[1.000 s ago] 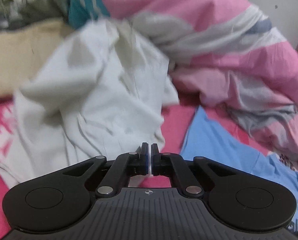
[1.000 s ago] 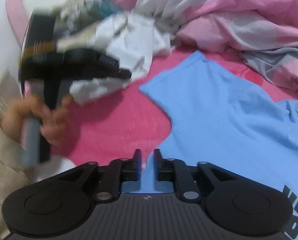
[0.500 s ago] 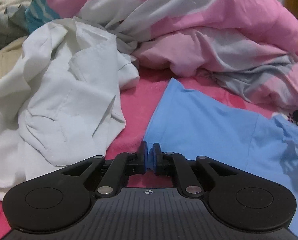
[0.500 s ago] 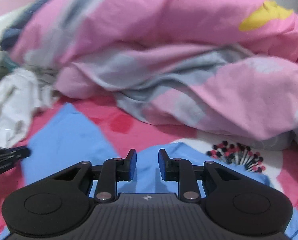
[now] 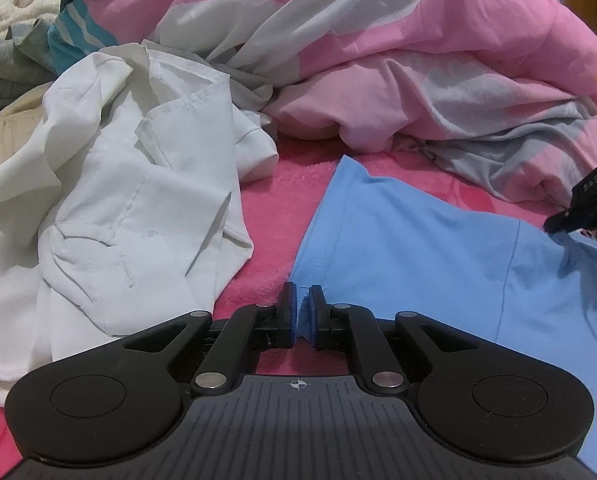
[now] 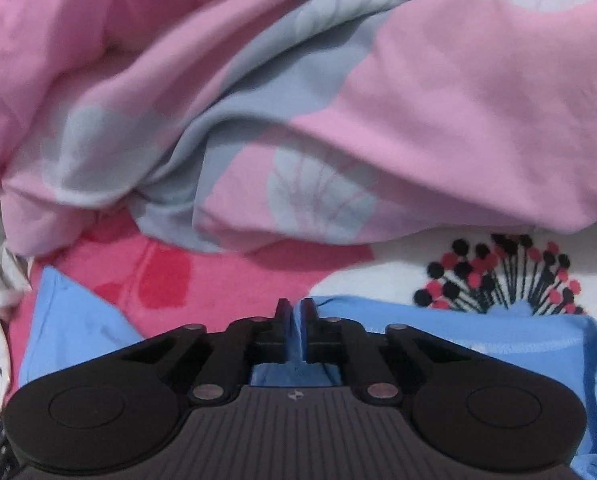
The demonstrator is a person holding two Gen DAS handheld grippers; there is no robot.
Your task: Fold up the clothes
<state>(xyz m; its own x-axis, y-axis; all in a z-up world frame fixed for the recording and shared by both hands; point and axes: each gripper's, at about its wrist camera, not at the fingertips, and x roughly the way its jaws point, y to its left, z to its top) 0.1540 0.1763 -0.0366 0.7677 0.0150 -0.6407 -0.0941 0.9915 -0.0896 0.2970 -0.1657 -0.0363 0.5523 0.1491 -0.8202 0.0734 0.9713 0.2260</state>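
Observation:
A light blue T-shirt (image 5: 418, 248) lies spread on the pink blanket (image 5: 282, 200). My left gripper (image 5: 302, 312) is shut on the shirt's near left corner, blue cloth pinched between the jaws. In the right wrist view my right gripper (image 6: 296, 320) is shut on the blue shirt's (image 6: 478, 344) far edge. The right gripper's black body (image 5: 590, 200) shows at the right edge of the left wrist view. A crumpled white shirt (image 5: 118, 200) lies to the left of the blue one.
A bunched pink and grey quilt (image 5: 398, 60) rises behind the shirt and fills the right wrist view (image 6: 298, 100). Beige, grey and teal clothes (image 5: 26, 64) are heaped at the far left. The blanket has a white patch with black and red dots (image 6: 498, 276).
My left gripper let go of the white shirt, moved right and closed on the blue shirt's corner. My right gripper moved to the shirt's far edge and closed on it.

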